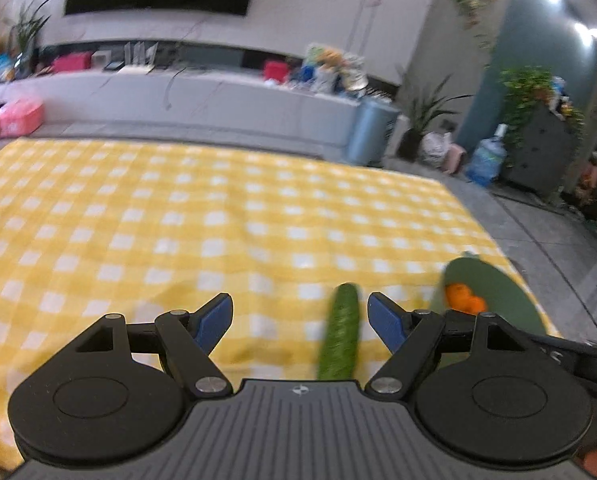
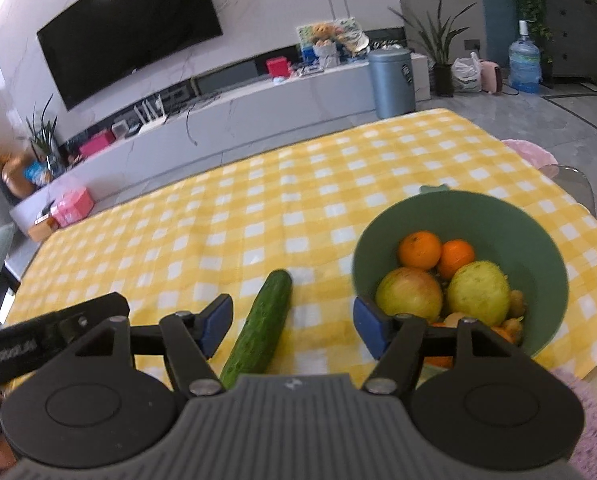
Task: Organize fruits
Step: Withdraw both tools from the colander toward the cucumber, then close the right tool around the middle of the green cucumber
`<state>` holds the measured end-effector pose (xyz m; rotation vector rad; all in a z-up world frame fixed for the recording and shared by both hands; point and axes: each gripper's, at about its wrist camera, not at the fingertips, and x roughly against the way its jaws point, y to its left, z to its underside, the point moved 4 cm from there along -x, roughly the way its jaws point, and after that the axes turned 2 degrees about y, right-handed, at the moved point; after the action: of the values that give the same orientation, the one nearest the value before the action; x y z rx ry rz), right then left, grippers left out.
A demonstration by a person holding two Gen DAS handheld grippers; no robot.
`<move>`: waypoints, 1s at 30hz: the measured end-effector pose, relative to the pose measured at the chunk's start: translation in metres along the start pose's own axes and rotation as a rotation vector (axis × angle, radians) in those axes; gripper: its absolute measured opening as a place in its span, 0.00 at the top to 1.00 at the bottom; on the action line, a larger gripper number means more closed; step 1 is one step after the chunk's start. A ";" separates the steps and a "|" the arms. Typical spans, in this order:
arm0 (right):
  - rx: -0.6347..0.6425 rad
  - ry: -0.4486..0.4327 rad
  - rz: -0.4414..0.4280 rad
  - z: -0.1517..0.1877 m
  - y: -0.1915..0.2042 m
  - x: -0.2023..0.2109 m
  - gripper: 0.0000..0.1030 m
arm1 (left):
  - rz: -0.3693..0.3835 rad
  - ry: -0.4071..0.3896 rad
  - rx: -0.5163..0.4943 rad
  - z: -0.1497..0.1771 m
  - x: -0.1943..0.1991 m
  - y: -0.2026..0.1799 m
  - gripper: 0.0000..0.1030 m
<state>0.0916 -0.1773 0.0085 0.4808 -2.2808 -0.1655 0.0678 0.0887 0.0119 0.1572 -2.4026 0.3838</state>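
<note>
Both grippers — left (image 1: 300, 314), right (image 2: 293, 322) — are spread and empty; the cucumber (image 2: 258, 326) at lower centre could roll away — one finger may nudge it first.

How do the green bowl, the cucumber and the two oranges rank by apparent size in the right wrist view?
1. Green bowl, largest.
2. Cucumber, long but narrow.
3. The two oranges: alike, the left one slightly bigger-looking; unranked, since one partly hides the other.
</note>
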 end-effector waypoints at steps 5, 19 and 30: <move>0.030 0.052 0.026 0.006 0.015 -0.012 0.38 | -0.044 0.074 0.069 0.005 -0.011 0.029 0.13; -0.084 0.268 0.025 0.031 0.025 -0.069 0.38 | -0.053 0.233 0.146 0.024 -0.043 0.058 0.13; -0.233 0.291 0.119 0.018 0.027 -0.124 0.38 | -0.039 0.286 0.172 0.032 -0.063 0.065 0.13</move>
<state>0.1479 -0.1046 -0.0805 0.2294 -1.9682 -0.2788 0.0815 0.1406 -0.0673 0.2105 -2.0816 0.5558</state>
